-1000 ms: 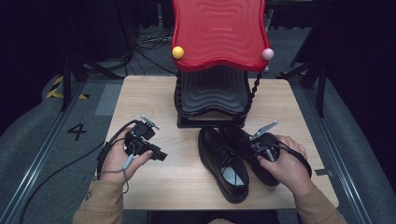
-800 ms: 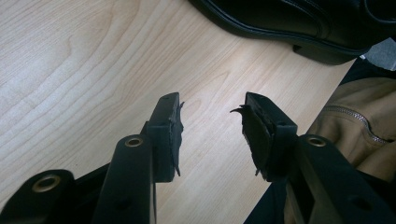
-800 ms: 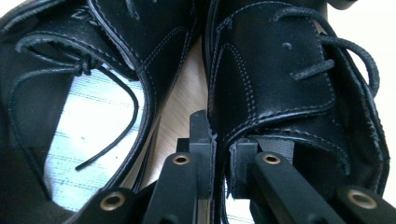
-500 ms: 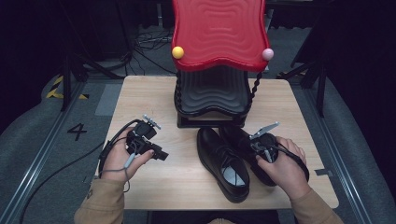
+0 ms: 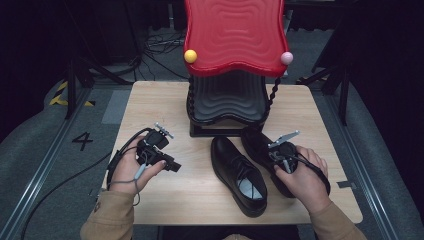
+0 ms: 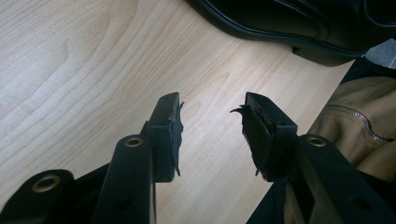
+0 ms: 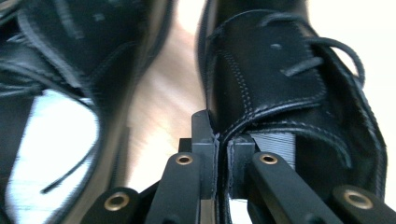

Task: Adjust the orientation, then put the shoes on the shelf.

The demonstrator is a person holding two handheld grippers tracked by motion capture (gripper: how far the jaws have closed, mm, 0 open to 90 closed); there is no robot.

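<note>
Right gripper view shows your right gripper (image 7: pixel 218 140) with its fingers clamped on the collar of the right shoe (image 5: pixel 265 150), at four o'clock from the rack (image 5: pixel 227 97) on the bench (image 5: pixel 165 200), probably to lift it, while your left gripper (image 6: pixel 212 135) waits with fingers apart.

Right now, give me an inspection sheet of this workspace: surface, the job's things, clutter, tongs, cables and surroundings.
Surface: light wood table, bare at its near left.
Job's things: two black lace-up shoes side by side, left shoe free, right shoe pinched at its collar edge.
Clutter: red and black wavy rack at the table's back middle, with a yellow ball and a pink ball.
Tongs: right tongs shut on the right shoe's collar; left tongs open, nothing between them, over the table.
Cables: one loops from the left tongs off the table edge; more on the floor behind.
Surroundings: grey floor, a "4" marked on it, dark stands.
</note>
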